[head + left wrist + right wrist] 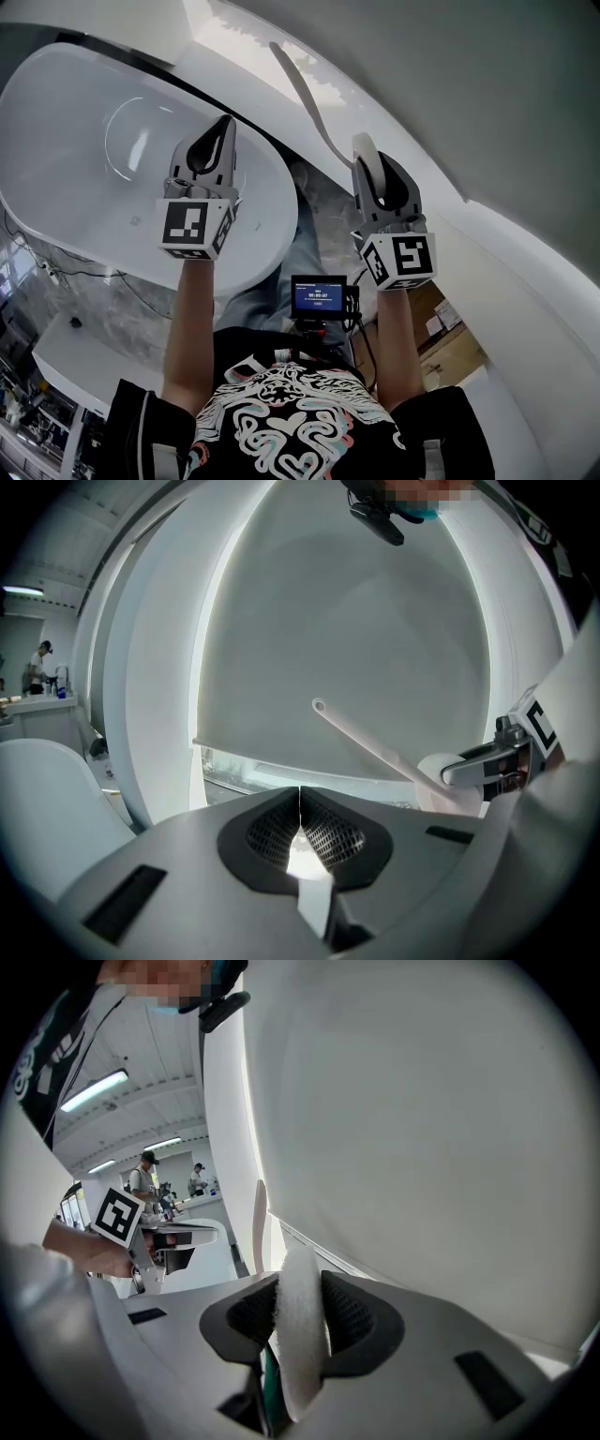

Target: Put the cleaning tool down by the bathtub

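Above the bathtub in the head view, the right gripper clamps the white head of the cleaning tool, whose long handle reaches out past the tub's rim. The left gripper hovers over the basin. In the left gripper view, its jaws are pressed together with nothing between them. In the right gripper view, the jaws pinch the tool's white head.

We've got both forearms stretched out ahead, grippers pointing roughly 12 o'clock. Our left gripper, at 10 o'clock, has its jaws pressed together with nothing in them. Our right gripper, at 2 o'clock, is clamped on the cleaning tool.
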A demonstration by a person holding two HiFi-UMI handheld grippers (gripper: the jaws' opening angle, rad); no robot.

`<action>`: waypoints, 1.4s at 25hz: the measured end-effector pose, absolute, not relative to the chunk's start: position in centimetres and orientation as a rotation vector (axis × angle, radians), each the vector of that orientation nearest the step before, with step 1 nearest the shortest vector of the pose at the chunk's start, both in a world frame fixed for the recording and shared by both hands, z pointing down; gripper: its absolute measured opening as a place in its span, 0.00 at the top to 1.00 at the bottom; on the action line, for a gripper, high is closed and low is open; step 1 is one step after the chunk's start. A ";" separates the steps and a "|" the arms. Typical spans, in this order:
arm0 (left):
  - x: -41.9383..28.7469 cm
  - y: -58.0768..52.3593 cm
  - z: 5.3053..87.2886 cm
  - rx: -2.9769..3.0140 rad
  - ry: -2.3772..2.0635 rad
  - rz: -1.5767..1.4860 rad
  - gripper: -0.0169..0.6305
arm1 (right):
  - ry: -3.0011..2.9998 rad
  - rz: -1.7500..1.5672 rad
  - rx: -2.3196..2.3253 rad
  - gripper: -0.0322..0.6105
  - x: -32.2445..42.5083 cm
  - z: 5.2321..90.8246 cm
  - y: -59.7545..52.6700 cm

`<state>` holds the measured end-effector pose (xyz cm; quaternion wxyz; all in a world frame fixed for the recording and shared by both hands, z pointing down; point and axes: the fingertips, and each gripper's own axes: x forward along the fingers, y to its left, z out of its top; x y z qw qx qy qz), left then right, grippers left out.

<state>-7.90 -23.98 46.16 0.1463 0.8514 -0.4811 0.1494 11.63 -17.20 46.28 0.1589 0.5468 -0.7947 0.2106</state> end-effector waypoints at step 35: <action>-7.3 -26.3 63.3 2.377 -1.289 0.578 0.95 | -2.144 0.696 1.390 0.74 12.0 64.8 -21.5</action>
